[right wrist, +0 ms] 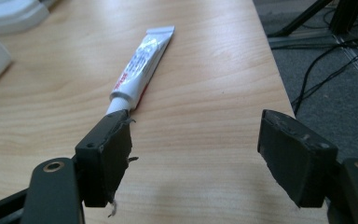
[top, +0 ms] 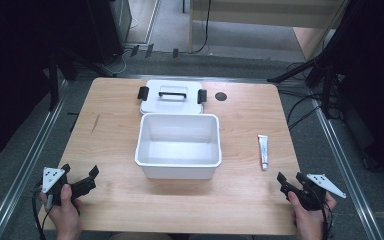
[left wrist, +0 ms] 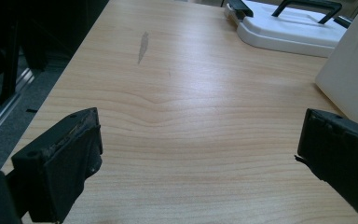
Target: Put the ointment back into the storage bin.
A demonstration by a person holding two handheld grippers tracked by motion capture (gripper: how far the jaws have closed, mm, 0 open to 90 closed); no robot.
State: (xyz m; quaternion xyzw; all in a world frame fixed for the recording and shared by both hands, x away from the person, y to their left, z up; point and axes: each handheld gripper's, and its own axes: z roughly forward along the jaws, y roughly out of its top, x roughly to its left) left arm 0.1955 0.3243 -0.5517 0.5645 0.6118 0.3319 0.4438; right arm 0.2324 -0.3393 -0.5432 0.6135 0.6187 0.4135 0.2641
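A white open box [top: 178, 145] stands in the middle of the wooden table [top: 115, 135]. Its white lid [top: 172, 96] with a black handle and black clips lies flat just behind it; the lid [left wrist: 289, 28] is also at the top right of the left gripper view. A small white tube [top: 263, 151] lies right of the box, cap end toward me. My left gripper [top: 78, 179] is open at the near left corner, nothing between its jaws. My right gripper [top: 291, 182] is open at the near right corner, just short of the tube [right wrist: 142, 65], its left jaw beside the cap.
A dark round hole [top: 221, 96] sits in the tabletop at the back right. A grey scuff mark [left wrist: 142, 45] marks the wood at the left. Cables and stand legs [top: 310, 70] lie on the floor beyond the right edge. Metal rails [top: 25, 165] run along both sides.
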